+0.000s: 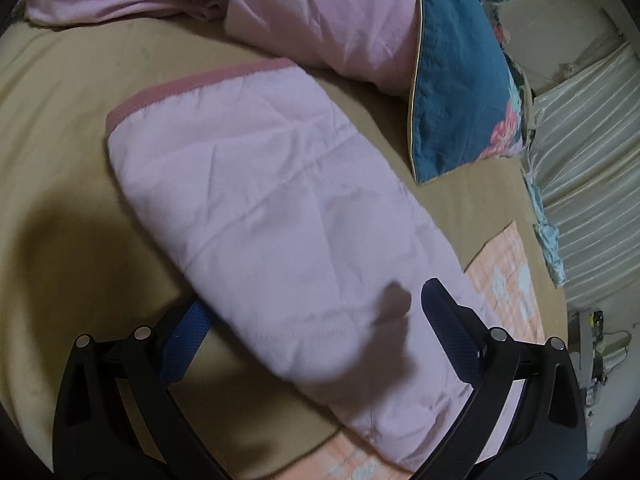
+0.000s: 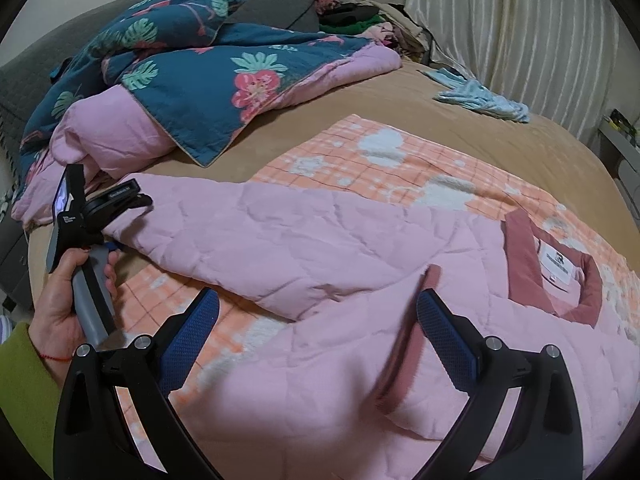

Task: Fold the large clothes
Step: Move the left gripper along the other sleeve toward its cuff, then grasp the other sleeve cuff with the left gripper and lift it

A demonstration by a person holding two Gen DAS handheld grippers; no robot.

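Only from the right wrist is an unreadable collar label [image 2: 560, 266] seen, ahead-right of the released right gripper [image 2: 316, 320]; the left gripper [image 1: 316, 312] is spread over the pink jacket [image 1: 256, 200].

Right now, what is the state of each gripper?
Left gripper: open, fingers astride the pink garment.
Right gripper: open, holding nothing.

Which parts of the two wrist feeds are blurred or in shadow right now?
Left wrist view: the near end of the pink sleeve between the open left gripper fingers is motion-smeared, and a dark shadow covers the tan bedsheet at left. Right wrist view: the pink jacket by the open right gripper is blurred; farther fabric is sharp.
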